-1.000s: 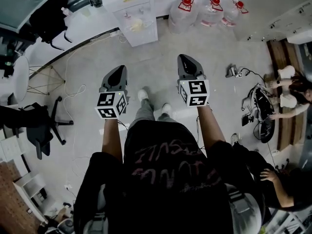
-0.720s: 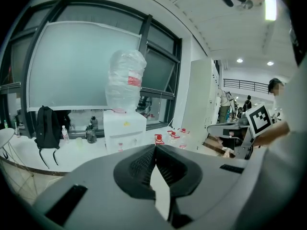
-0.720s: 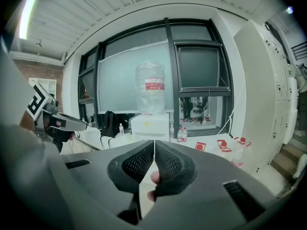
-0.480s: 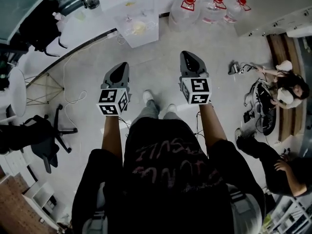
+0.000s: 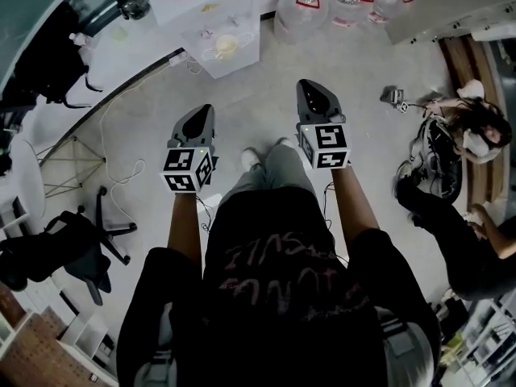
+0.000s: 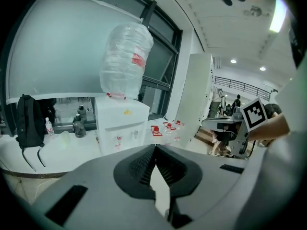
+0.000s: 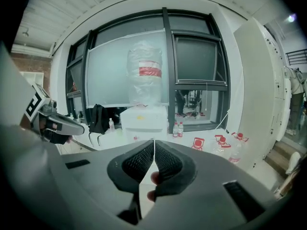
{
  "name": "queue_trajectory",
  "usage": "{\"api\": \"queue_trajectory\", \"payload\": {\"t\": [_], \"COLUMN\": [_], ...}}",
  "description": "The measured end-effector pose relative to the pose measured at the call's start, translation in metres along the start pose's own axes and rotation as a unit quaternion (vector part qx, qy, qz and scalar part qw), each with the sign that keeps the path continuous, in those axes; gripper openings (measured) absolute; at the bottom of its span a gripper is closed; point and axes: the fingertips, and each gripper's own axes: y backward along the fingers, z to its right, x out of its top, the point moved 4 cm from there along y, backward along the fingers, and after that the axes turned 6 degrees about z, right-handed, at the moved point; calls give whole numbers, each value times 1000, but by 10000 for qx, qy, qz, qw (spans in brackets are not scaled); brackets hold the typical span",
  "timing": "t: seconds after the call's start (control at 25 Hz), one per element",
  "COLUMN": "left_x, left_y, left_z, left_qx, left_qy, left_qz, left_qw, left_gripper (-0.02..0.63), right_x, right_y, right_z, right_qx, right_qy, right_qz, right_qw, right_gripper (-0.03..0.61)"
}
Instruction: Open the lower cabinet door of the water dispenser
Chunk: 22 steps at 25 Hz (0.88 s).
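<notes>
Two grippers, left gripper (image 5: 196, 119) and right gripper (image 5: 313, 93), each with jaws pressed together, empty. One water dispenser (image 5: 218, 22) stands well ahead across bare floor (image 5: 250, 103); three red-capped jugs (image 5: 300, 10) stand beyond the right jaws.

Right hand-held gripper (image 7: 154, 145) closed, empty, facing water dispenser (image 7: 144, 121) w/ bottle (image 7: 144, 73) atop (well apart).

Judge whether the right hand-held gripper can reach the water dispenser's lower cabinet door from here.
Probably not yet: the right hand-held gripper, jaws shut, is well apart from the water dispenser across the floor. Nothing blocks the way; the person must step closer.
</notes>
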Motion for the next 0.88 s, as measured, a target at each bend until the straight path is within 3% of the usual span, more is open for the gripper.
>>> {"api": "queue_trajectory", "payload": {"t": [0.52, 0.88], "left_x": [-34, -81], "left_y": [-88, -156], "left_z": [-42, -79], "left_qx": [52, 282], "left_qy": [199, 248], "left_qz": [-268, -292], "left_qw": [9994, 9989], "left_gripper": [12, 12], "right_x": [-35, -89], "right_y": [-101, -174], "right_z": [30, 53], "right_qx": [147, 311], "right_qy": [-55, -70], "right_qz": [-150, -182], "right_qw": [9998, 9993], "right_gripper": [18, 17]}}
